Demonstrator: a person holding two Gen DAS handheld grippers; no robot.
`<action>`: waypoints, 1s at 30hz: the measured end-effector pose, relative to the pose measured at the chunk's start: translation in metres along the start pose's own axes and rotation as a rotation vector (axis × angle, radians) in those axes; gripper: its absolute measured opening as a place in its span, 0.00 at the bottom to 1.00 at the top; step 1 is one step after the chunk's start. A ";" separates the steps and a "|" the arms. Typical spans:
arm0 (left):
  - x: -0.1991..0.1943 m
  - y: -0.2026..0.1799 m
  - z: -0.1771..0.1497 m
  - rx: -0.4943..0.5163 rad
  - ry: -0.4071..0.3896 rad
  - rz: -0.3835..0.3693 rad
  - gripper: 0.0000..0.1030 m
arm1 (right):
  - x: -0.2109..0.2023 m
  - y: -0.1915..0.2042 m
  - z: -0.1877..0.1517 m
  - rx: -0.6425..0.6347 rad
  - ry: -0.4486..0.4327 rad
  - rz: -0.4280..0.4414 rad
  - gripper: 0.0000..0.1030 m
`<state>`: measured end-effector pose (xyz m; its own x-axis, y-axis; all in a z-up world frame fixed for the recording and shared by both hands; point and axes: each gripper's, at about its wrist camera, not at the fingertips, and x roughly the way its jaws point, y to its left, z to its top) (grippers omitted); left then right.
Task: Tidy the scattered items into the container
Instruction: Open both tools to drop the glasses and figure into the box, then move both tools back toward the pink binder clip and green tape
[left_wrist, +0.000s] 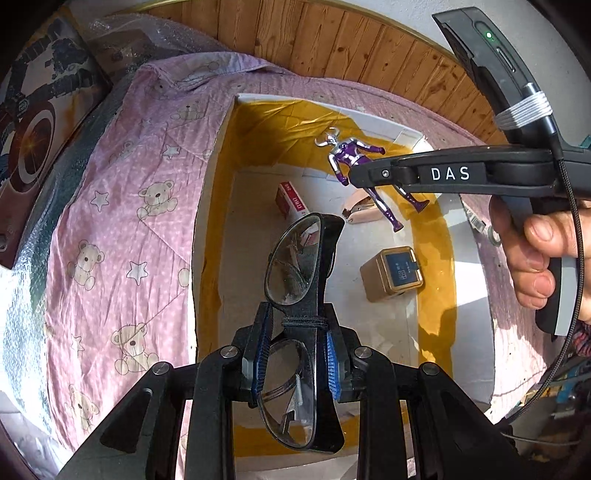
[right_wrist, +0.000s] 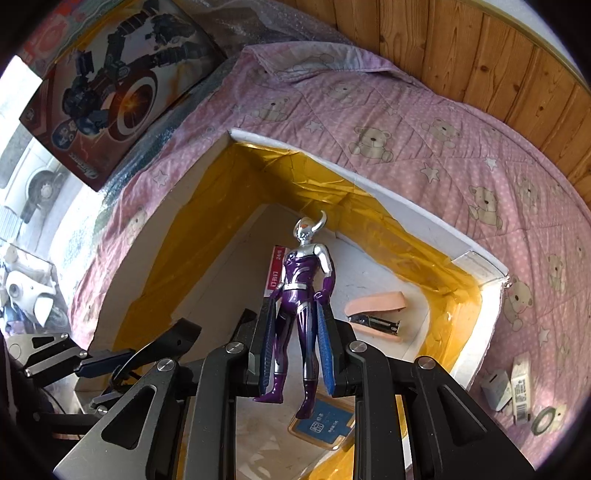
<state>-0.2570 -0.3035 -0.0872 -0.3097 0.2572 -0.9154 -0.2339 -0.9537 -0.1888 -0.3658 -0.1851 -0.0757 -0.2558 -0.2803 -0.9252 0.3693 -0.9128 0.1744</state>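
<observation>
Purple-and-silver figure (right_wrist: 303, 295) pinched in right jaws; left jaws clamp black-framed glasses (left_wrist: 299, 295) over box (left_wrist: 207, 229).

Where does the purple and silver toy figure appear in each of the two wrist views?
Left wrist view: the toy figure is upper right of centre, over the box, partly behind the right gripper.
Right wrist view: the toy figure is at centre, clamped between the blue pads.
Shared landmark: the red and white packet on the box floor.

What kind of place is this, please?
Probably a bedroom at home: a pink teddy-bear quilt covers a bed, wood panelling lines the wall, and a toy box lies beside the container.
</observation>
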 end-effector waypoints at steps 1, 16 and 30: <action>0.005 0.003 0.000 -0.002 0.023 0.003 0.26 | 0.004 0.000 0.001 -0.001 0.010 -0.004 0.22; 0.014 -0.009 -0.001 0.101 0.129 0.179 0.40 | 0.017 -0.014 -0.003 0.038 0.073 0.029 0.44; -0.034 -0.060 -0.014 0.185 0.069 0.247 0.42 | -0.042 -0.012 -0.050 -0.026 0.037 0.127 0.44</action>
<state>-0.2198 -0.2569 -0.0495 -0.3158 0.0043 -0.9488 -0.3253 -0.9399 0.1040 -0.3150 -0.1477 -0.0552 -0.1725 -0.3813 -0.9082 0.4194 -0.8627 0.2825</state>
